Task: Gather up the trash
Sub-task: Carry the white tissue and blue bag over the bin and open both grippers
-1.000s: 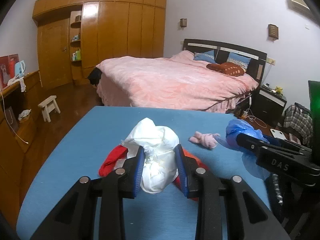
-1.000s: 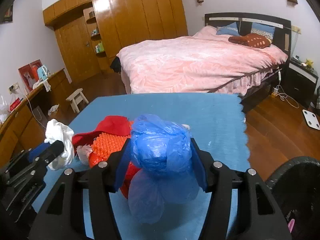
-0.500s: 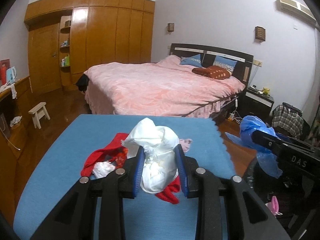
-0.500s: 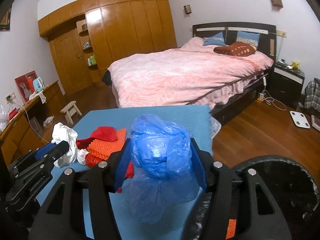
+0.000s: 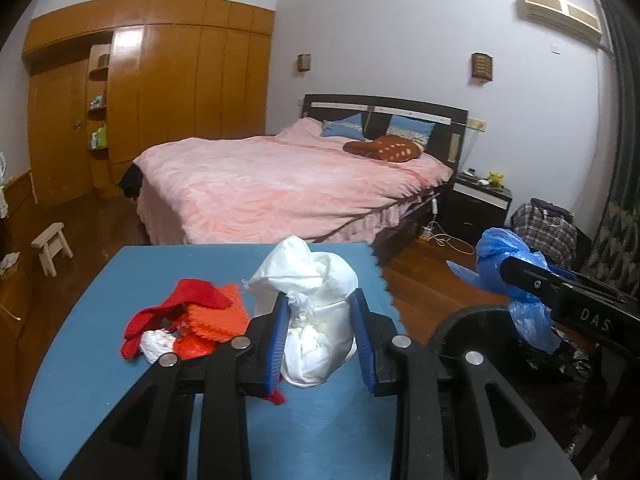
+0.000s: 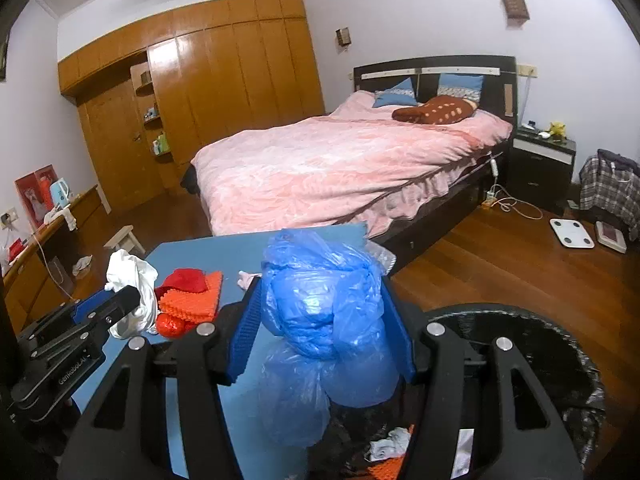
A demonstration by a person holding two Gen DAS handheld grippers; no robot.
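Trash is held in both grippers: a crumpled blue plastic bag is clamped between the blue pads of the right gripper, and a bunched white bag is pinched in the narrower left gripper. Both bundles are judged light, soft and springy (thin film that crushes rather than resists), so a grip across the thickest bunched part is favoured; a hold on a loose tail, such as the one hanging below the blue bag, is likely to slip. The blue bag is poised above the rim of the black bin, in which scraps are already seen, while the white bag is carried over the near edge of the blue table. Farther out on the table, a red cloth, an orange mat and a small white wad are left lying, touching one another. Beyond, a pink bed is seen.
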